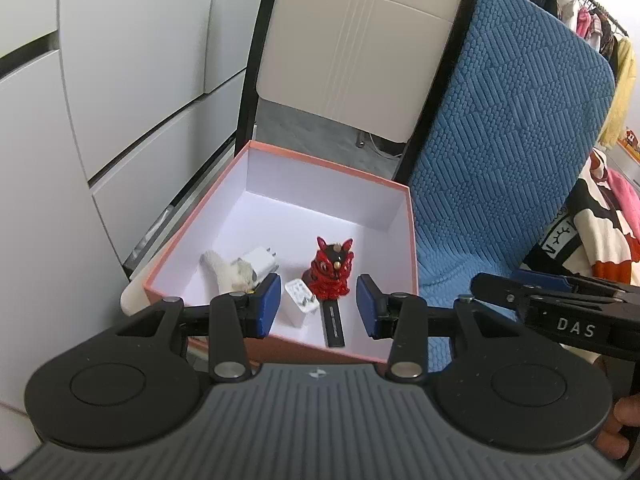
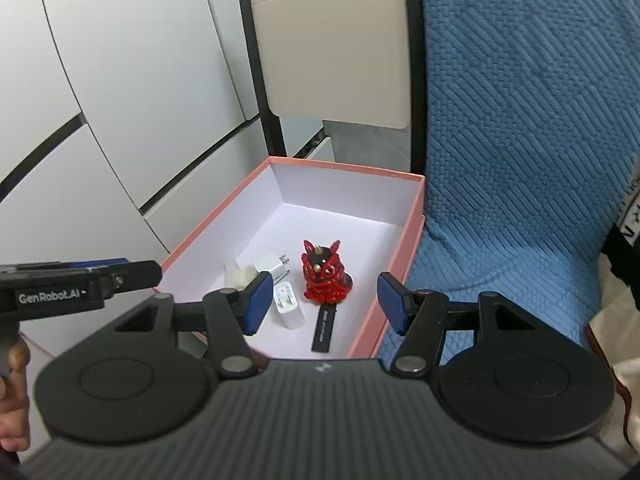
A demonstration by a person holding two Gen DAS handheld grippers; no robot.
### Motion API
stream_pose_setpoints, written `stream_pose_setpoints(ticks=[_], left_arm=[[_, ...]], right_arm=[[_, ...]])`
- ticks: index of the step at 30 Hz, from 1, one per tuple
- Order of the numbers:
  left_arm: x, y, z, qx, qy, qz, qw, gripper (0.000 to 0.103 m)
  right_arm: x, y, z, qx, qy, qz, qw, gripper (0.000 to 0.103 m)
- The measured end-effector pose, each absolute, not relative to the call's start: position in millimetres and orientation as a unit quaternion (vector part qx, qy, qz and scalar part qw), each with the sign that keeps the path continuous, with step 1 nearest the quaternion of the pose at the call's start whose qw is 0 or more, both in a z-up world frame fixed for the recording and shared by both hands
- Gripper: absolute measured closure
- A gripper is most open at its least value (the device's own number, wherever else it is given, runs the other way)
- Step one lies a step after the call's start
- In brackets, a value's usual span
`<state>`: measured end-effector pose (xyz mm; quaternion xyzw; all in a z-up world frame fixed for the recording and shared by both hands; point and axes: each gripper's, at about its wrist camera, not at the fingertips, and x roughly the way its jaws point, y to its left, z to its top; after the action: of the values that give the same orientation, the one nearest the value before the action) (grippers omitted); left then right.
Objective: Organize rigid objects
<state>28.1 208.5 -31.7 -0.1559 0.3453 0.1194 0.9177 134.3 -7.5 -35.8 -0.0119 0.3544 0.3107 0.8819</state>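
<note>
Grippers first, nearest to us: our left gripper [image 1: 317,306] hangs released with nothing between its blue pads, and our right gripper [image 2: 324,302] is likewise spread and empty. Both hover above the near end of the box [image 1: 412,240], touching nothing.

Inside the box, closest to us, lie a black strip [image 1: 334,326] and a white charger [image 1: 298,300] side by side. Just behind the strip stands the red figurine [image 1: 331,270], upright. To its left sit a second charger [image 1: 262,260] and a white fuzzy toy [image 1: 226,274], touching each other. The far half of the box is bare.

We judge the task well along, perhaps finished: five things are already in the box, and we see nothing loose outside it waiting to be picked up. What may remain lies out of sight.

Beyond the box stand a beige chair [image 1: 360,40] and white cabinets [image 1: 120,60], with a blue blanket [image 1: 500,140] at the right.

Only the left view shows the clothes rack [image 1: 592,20] and the patterned cloth [image 1: 592,220] past the blanket. Only the right view shows the left gripper's side and the person's hand [image 2: 12,400].
</note>
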Motion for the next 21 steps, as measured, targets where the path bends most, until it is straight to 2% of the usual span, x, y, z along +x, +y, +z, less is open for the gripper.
stream_pose_setpoints(ticks=[2, 15, 18, 21], left_arm=[[19, 202, -33, -0.155, 0.342, 0.122, 0.919, 0.046], [-29, 166, -59, -0.163, 0.338, 0.139, 0.917, 0.042], [-35, 162, -66, -0.161, 0.343, 0.139, 0.915, 0.039], [-41, 162, -74, -0.160, 0.344, 0.140, 0.915, 0.030]], right_arm=[[125, -17, -36, -0.012, 0.348, 0.311, 0.884, 0.042], [80, -53, -57, -0.027, 0.336, 0.319, 0.886, 0.041], [76, -57, -65, -0.028, 0.338, 0.320, 0.885, 0.041], [74, -59, -71, -0.028, 0.332, 0.326, 0.885, 0.039]])
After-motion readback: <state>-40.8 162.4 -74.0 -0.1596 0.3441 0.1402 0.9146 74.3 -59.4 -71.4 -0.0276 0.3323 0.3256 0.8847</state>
